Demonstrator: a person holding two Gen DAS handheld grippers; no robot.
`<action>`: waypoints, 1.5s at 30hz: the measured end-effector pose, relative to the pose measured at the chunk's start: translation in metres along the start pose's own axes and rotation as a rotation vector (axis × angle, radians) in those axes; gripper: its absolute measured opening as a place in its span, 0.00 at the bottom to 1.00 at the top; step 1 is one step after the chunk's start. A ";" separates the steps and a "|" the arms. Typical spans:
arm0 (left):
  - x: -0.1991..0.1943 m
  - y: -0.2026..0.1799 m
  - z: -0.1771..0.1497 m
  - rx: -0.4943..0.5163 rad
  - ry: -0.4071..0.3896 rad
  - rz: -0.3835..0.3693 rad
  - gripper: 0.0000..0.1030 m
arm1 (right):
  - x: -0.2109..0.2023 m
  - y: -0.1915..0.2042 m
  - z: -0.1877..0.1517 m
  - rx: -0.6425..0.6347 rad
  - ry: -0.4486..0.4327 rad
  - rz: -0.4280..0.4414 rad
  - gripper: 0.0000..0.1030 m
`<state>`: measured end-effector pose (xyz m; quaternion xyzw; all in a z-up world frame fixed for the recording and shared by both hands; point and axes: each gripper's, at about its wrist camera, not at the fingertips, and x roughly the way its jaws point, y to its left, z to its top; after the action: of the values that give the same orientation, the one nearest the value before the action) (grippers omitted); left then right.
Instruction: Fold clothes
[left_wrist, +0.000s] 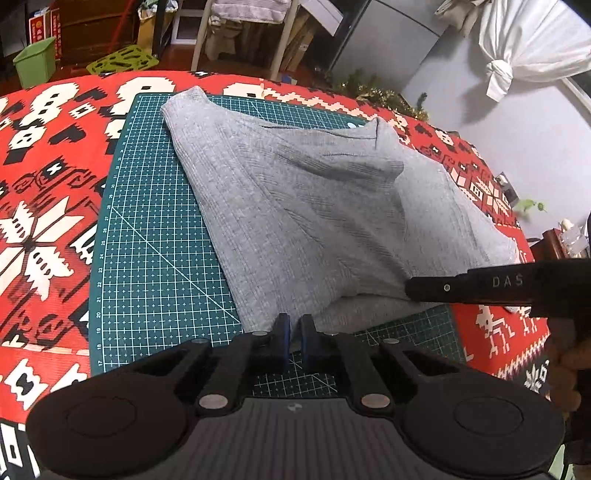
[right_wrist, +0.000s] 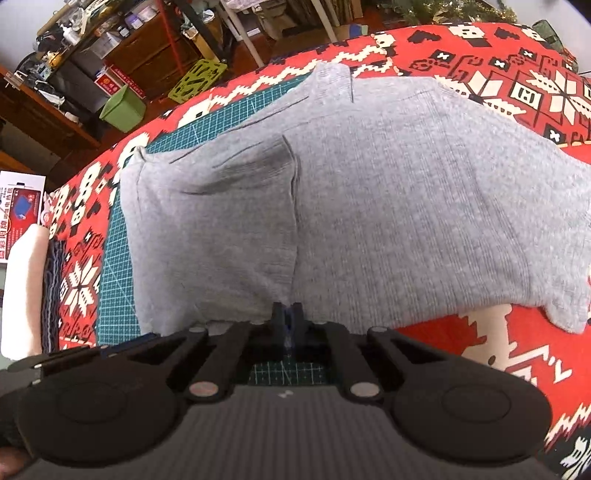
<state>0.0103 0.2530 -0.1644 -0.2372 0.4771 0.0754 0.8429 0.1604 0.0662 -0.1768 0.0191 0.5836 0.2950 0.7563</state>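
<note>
Sweater (left_wrist: 295, 206), grey knit, lies on the green cutting mat (left_wrist: 147, 258) over the red patterned cloth (left_wrist: 55, 166) on your worktop, part of it spilling off the mat onto the cloth. Step in hand, as judged: a fold under way, both near-edge grips taken. Your left hand-held gripper (left_wrist: 294, 332) has its jaws drawn narrow at the near hem, apparently pinching fabric. Your right hand-held gripper (right_wrist: 288, 317) is likewise closed down on the near edge, knit bunched at its tips. Next move calls for lifting both grips together and carrying the edge over evenly. Long axis runs from the near hem away to the far edge, slanting rightward in the left view.
</note>
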 end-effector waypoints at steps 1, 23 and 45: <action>-0.003 0.000 0.001 -0.006 -0.004 -0.004 0.07 | -0.004 0.000 0.002 -0.008 -0.006 -0.001 0.10; -0.006 0.029 0.083 -0.021 -0.116 0.024 0.07 | 0.008 0.011 0.106 -0.184 -0.141 0.028 0.25; 0.030 0.038 0.097 0.018 -0.074 0.011 0.07 | 0.032 0.001 0.115 -0.138 -0.141 -0.066 0.02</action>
<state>0.0876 0.3294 -0.1603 -0.2239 0.4476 0.0844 0.8616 0.2672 0.1185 -0.1681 -0.0314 0.5073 0.3075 0.8044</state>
